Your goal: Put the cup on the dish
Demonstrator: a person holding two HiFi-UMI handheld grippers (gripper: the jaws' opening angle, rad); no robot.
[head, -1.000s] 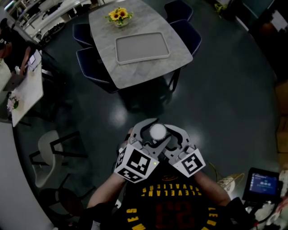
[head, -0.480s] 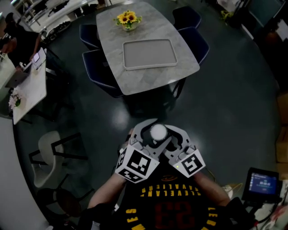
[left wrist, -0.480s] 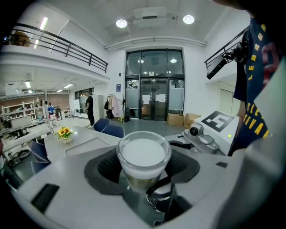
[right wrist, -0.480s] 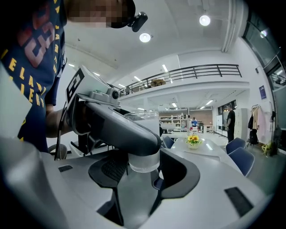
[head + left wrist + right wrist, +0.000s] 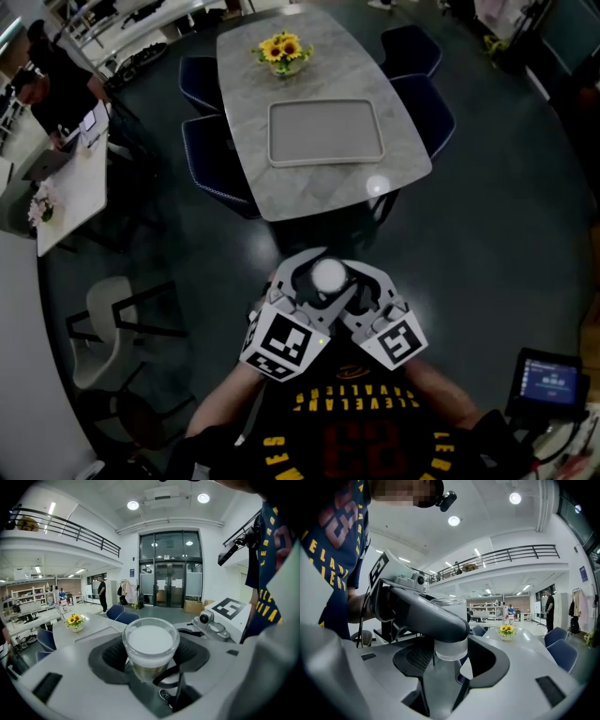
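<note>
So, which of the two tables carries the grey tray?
The grey marble table straight ahead: the tray lies on it, beside sunflowers. The white table at the left edge has none.

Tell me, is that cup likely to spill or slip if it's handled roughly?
The cup looks filled almost to its rim with something white, so tilting would probably spill it if that is liquid. Its clear, smooth wall may be slippery and, if glass, breakable.

Dark navy jersey [image 5: 361, 427] with yellow lettering and a dull red number, plus the left hand-held gripper [image 5: 150, 641] and right hand-held gripper [image 5: 450, 648], both light grey shells with black pads and a black-and-white marker cube [image 5: 281, 342] each.
</note>
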